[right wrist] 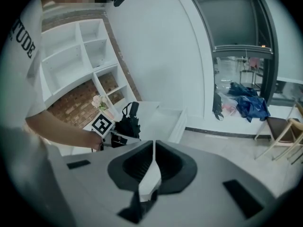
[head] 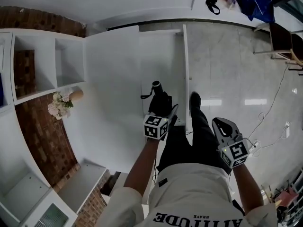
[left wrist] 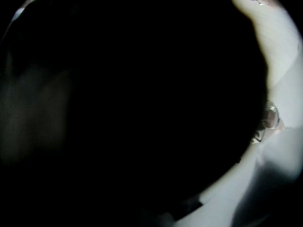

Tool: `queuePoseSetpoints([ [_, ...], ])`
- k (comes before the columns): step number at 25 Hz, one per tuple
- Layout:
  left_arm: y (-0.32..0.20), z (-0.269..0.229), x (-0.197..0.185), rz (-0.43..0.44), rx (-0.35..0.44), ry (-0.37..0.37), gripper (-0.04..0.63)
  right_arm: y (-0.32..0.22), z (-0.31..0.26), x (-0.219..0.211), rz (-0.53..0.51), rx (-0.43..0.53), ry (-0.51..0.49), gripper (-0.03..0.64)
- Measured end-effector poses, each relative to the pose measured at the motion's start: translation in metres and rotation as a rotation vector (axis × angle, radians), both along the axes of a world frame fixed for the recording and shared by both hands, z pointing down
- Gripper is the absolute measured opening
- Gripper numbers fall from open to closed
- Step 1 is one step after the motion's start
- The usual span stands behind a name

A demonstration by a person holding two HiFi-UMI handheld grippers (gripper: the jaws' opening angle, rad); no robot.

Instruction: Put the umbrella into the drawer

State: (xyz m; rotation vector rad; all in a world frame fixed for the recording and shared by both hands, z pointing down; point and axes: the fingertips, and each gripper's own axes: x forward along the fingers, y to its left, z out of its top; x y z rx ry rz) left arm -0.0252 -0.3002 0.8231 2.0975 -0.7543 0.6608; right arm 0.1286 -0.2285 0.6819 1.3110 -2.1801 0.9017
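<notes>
Presently the umbrella [head: 161, 103] is outside the open drawer [head: 161, 63]

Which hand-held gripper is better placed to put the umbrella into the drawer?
The left. The left hand-held gripper holds the black umbrella close to the open white drawer. The right hand-held gripper is shut, empty, and farther from the drawer.

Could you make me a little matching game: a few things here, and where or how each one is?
Things:
1 umbrella
2 flowers
3 right gripper
4 blue bundle

States:
A fingers together, empty
B on the floor by the far wall
C by the brick wall
D held by the left gripper

Pairs: 1-D, 2-C, 3-A, 4-B
</notes>
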Motion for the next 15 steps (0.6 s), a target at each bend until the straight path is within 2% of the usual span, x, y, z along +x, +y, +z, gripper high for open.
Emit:
queuePoseSetpoints([
  [3, -0.005, 0.027, 0.006, -0.025, -0.018, -0.029, 0.254, -0.005, 0.012, 0.003, -0.018, -0.017, -0.013, 0.035],
  [8, -0.016, 0.071, 0.010, -0.060, -0.001, -0.089, 0.255, -0.009, 0.028, 0.011, -0.036, -0.050, -0.028, 0.035],
  [15, -0.020, 0.131, 0.004, -0.104, -0.065, -0.189, 0.255, -0.011, 0.045, 0.024, -0.048, -0.085, -0.039, 0.035],
])
